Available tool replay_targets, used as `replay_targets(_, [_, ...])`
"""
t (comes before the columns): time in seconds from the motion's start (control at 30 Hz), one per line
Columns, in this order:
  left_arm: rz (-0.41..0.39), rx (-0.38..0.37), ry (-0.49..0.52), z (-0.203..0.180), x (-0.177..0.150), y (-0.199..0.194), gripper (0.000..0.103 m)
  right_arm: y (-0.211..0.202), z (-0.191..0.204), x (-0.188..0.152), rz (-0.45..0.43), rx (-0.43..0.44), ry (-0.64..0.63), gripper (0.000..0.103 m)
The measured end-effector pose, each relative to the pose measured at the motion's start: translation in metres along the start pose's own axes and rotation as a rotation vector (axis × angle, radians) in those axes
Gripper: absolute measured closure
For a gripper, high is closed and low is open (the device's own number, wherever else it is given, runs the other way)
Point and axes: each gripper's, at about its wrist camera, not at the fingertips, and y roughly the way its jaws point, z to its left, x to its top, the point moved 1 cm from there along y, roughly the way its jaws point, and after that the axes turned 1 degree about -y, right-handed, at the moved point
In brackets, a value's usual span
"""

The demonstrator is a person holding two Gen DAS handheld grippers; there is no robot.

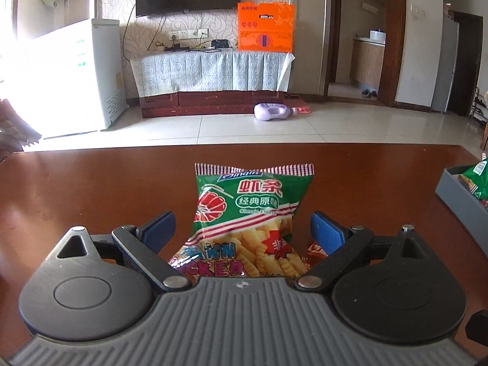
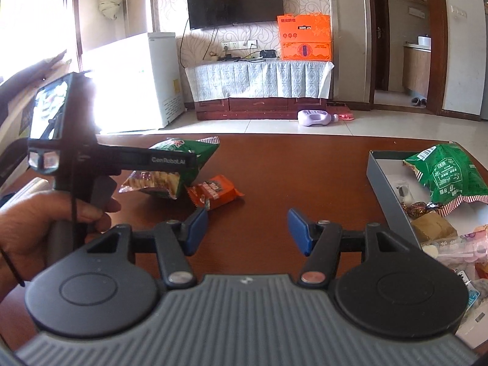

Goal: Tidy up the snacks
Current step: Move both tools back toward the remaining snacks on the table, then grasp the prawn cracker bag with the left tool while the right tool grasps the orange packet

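Lying flat on the dark wooden bench [image 1: 91,189], the green foil prawn-cracker bag [image 1: 250,210] sits between the released left claw [image 1: 242,230], pads clear. A small orange wrapped snack [image 2: 215,193] lies just beside it and could get pinched too. The right claw [image 2: 247,228] gapes empty, near the grey open box [image 2: 378,177].

Quick count: two green prawn cracker bags, one lying out on the counter [image 2: 305,177] [image 1: 250,213] and one in the grey box [image 2: 445,177]. One orange snack packet [image 2: 215,195] beside the first bag. One grey box [image 2: 379,180], holding a couple of dark wrapped candies [image 2: 419,206], a brown packet [image 2: 433,228] and some pale wrappers I can't count.
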Motion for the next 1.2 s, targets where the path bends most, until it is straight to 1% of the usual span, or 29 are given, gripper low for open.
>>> replay_targets(0.2, [0.010,0.001,-0.025,0.008,-0.005,0.013,0.006,0.006,0.004,0.000,0.009,0.003,-0.005,0.042])
replay_targets(0.33, [0.018,0.016,-0.054,0.019,-0.008,0.018,0.008,0.010,0.006,0.001,0.016,0.006,-0.020,0.042])
replay_targets(0.37, [0.024,0.016,-0.060,0.022,-0.009,0.020,0.014,0.012,0.007,0.003,0.018,0.005,-0.026,0.042])
replay_targets(0.5, [0.021,0.013,-0.081,0.028,-0.008,0.023,0.021,0.022,0.011,0.005,0.028,0.022,-0.048,0.042])
replay_targets(0.57, [0.014,0.029,-0.078,0.029,-0.008,0.023,0.029,0.031,0.014,0.007,0.043,0.036,-0.061,0.037])
replay_targets(0.6, [0.015,0.033,-0.083,0.031,-0.007,0.023,0.030,0.036,0.017,0.007,0.050,0.043,-0.073,0.029])
replay_targets(0.63, [0.017,0.033,-0.091,0.032,-0.006,0.023,0.031,0.042,0.020,0.008,0.057,0.046,-0.090,0.026])
replay_targets(0.77, [0.019,0.040,-0.086,0.034,-0.004,0.022,0.032,0.071,0.034,0.009,0.098,0.035,-0.174,0.025])
replay_targets(0.87, [0.023,0.037,-0.088,0.034,-0.004,0.022,0.031,0.094,0.037,0.012,0.127,0.033,-0.201,0.025])
replay_targets(1.03, [0.022,0.035,-0.086,0.031,-0.006,0.021,0.031,0.127,0.034,0.018,0.160,0.009,-0.193,0.025])
replay_targets(1.2, [0.022,0.023,-0.080,0.034,-0.007,0.023,0.031,0.143,0.031,0.026,0.152,0.042,-0.182,0.025])
